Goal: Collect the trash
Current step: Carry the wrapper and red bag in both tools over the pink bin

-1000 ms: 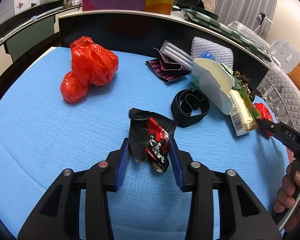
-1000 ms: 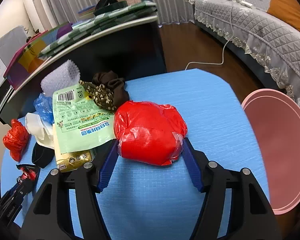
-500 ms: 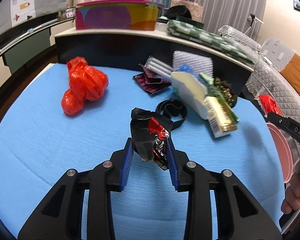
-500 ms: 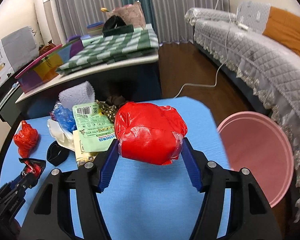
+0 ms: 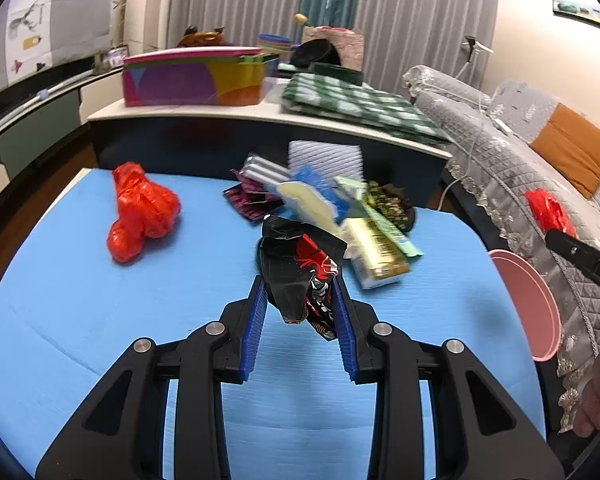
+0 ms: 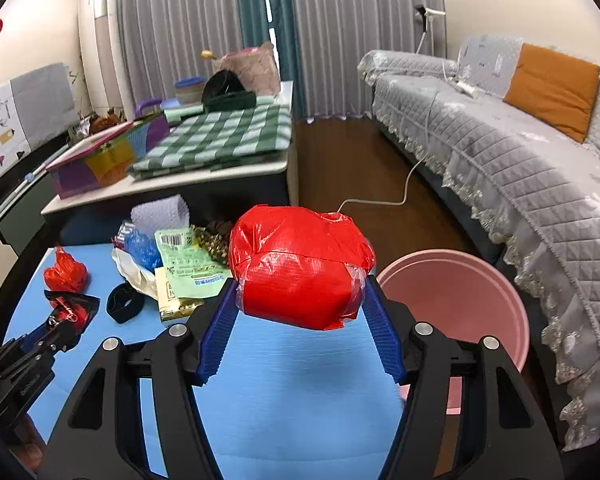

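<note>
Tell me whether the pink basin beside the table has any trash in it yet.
Apparently empty: the pink basin shows only bare inner wall, though its nearer part is hidden behind the right gripper.

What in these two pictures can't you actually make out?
- Left wrist view: the black loop band is hidden behind the crumpled black and red wrapper held in the left gripper.
- Right wrist view: the near rim of the round pink plastic basin is covered by the right gripper and its red taped bundle.
- Left wrist view: the print on the yellow packet is motion-blurred.
</note>
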Action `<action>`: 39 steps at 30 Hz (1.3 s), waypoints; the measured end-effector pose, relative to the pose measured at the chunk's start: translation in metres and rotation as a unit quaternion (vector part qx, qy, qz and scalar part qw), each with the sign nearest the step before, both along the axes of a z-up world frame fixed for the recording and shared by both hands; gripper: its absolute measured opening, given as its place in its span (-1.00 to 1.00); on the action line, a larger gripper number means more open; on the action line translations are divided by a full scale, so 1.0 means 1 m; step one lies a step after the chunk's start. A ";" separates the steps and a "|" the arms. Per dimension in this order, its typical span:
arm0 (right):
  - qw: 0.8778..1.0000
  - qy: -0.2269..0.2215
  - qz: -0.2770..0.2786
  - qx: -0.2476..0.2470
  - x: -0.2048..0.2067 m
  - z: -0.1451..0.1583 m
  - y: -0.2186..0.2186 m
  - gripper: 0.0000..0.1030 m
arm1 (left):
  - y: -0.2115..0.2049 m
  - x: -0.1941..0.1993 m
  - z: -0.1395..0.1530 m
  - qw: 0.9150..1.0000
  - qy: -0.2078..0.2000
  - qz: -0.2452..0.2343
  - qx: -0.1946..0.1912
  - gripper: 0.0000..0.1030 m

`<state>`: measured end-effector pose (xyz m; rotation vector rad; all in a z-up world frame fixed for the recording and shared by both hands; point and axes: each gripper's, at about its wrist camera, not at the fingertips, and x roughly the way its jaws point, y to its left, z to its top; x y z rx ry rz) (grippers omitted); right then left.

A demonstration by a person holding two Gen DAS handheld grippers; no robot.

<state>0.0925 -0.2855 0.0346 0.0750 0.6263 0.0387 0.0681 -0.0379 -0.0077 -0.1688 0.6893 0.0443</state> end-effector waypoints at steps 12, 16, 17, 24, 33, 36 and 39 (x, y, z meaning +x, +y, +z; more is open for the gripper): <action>0.999 -0.029 -0.020 -0.016 -0.034 0.025 -0.055 0.21 | -0.046 -0.009 0.026 0.999 -0.024 -0.041 0.009 -0.37; 0.999 -0.037 -0.033 -0.018 -0.034 0.038 -0.076 0.21 | -0.065 -0.005 0.033 0.998 -0.032 -0.050 0.006 -0.37; 0.998 -0.040 -0.037 -0.025 -0.033 0.041 -0.079 0.21 | -0.071 -0.004 0.034 0.998 -0.034 -0.053 0.005 -0.37; 0.996 -0.049 -0.062 -0.037 -0.028 0.045 -0.097 0.21 | -0.107 0.009 0.040 0.996 -0.041 -0.082 0.004 -0.37; 0.994 -0.048 -0.092 -0.036 -0.012 0.042 -0.119 0.21 | -0.141 0.029 0.043 0.994 -0.042 -0.106 0.002 -0.37; 0.993 -0.047 -0.103 -0.034 -0.007 0.041 -0.126 0.21 | -0.150 0.037 0.041 0.993 -0.041 -0.112 0.006 -0.37; 0.992 -0.048 -0.113 -0.031 -0.003 0.040 -0.133 0.21 | -0.161 0.043 0.040 0.992 -0.040 -0.120 0.010 -0.37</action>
